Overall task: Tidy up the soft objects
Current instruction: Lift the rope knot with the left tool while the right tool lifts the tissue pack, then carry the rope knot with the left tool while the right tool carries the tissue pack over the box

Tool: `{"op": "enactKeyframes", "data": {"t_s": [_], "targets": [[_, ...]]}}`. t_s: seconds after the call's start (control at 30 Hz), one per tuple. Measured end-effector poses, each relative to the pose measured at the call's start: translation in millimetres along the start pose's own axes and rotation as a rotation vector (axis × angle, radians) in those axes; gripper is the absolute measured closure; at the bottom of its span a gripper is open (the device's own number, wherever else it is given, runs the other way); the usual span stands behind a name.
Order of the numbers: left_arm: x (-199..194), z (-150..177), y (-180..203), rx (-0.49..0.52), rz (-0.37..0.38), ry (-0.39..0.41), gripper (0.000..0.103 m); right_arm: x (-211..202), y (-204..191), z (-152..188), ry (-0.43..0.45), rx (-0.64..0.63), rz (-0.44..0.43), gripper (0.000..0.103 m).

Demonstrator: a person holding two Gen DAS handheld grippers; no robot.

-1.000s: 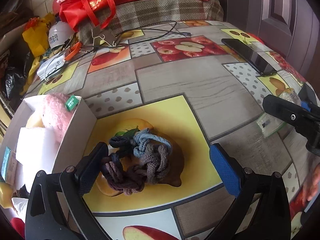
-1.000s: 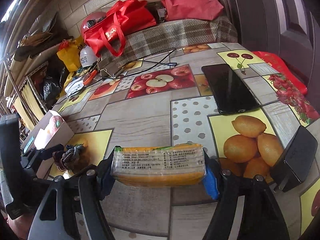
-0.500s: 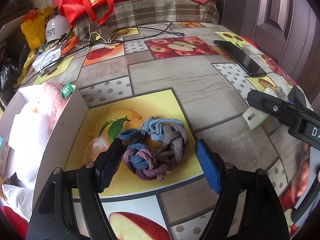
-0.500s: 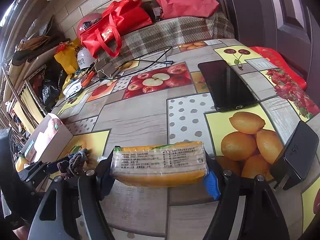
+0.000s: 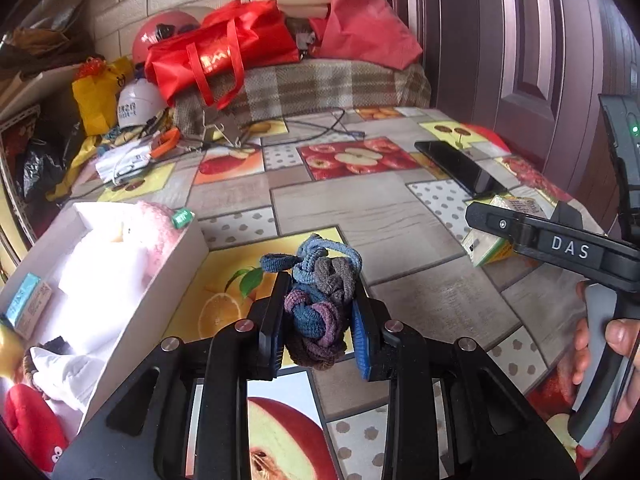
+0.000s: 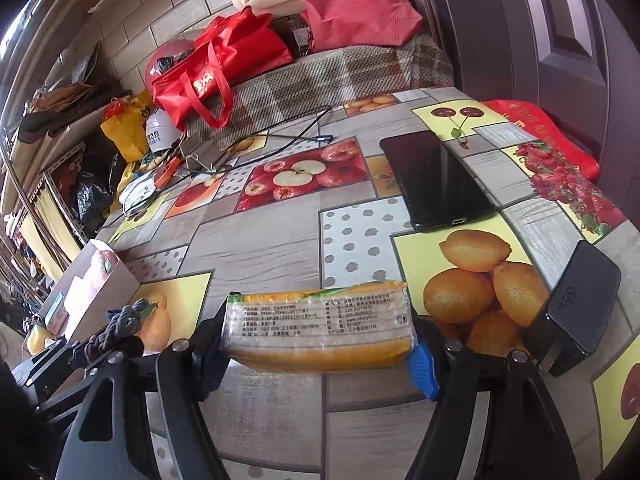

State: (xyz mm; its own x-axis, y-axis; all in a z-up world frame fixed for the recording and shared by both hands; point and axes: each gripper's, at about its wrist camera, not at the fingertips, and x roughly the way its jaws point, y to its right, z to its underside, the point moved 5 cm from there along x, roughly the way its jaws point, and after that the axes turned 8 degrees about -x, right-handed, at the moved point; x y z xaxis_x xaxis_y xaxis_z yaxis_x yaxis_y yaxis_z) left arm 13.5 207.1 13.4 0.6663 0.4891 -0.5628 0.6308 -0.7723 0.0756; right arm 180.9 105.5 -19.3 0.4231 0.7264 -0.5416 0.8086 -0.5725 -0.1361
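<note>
My left gripper point(image 5: 318, 312) is shut on a bundle of knotted hair ties point(image 5: 320, 300) in blue, grey and purple, lifted just above the fruit-print tablecloth point(image 5: 360, 208). To its left stands an open white box point(image 5: 168, 276) holding a pink plush point(image 5: 154, 224) and white soft items. My right gripper point(image 6: 318, 336) is shut on a yellow tissue pack point(image 6: 320, 320), its pads pressing both ends. That gripper point(image 5: 532, 232) and the pack point(image 5: 492, 246) show at the right of the left wrist view. In the right wrist view the bundle point(image 6: 120, 320) and the box point(image 6: 96, 280) sit at the left.
A black phone point(image 6: 436, 176) lies at the back right, a black charger point(image 6: 576, 304) at the right edge. Cables point(image 6: 272, 136), a red bag point(image 5: 224, 52), a white helmet point(image 5: 134, 104) and clutter crowd the far side. A hand point(image 5: 612, 344) grips the right handle.
The left jaws closed on the hair-tie bundle and lifted it off the table. The right gripper kept still with the tissue pack.
</note>
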Motion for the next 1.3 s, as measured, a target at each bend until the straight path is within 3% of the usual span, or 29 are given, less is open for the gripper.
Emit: {"op": "enactKeyframes", "data": {"t_s": [0.13,0.27,0.33,0.43,0.5,0.7,0.97,1.3], "targets": [[-24.1,0.8,1.9,0.001,-0.003,0.093,0.076,-24.5,-5.8,2.4,0.088,-0.024,0.039,0.029],[-39.3,4.3,0.4,-0.014,-0.003,0.137,0.076,-51.3,-19.3,9.1,0.174,-0.075,0.067,0.029],[-43.2,7.7,0.3,-0.027,0.039,0.132,0.076,-63.1,-27.8,13.4,0.208,-0.103,0.071,0.029],[-43.9,11.9,-1.8,-0.058,0.166,0.084,0.076,-75.9,-41.3,22.1,0.231,-0.137,0.062,0.029],[-46.0,13.6,-5.9,-0.081,0.201,0.072,0.077,-84.8,-49.9,29.0,0.241,-0.152,0.048,0.030],[-57.2,15.4,-12.6,-0.105,0.185,0.105,0.076,-102.9,-77.5,39.2,0.293,-0.266,0.077,0.030],[-81.4,24.0,-21.7,-0.075,0.156,0.163,0.076,-104.8,-73.7,40.2,0.301,-0.235,0.112,0.030],[-111.6,35.3,-36.4,-0.024,0.128,0.244,0.076,-105.8,-107.8,48.9,0.313,-0.287,0.078,0.030]]}}
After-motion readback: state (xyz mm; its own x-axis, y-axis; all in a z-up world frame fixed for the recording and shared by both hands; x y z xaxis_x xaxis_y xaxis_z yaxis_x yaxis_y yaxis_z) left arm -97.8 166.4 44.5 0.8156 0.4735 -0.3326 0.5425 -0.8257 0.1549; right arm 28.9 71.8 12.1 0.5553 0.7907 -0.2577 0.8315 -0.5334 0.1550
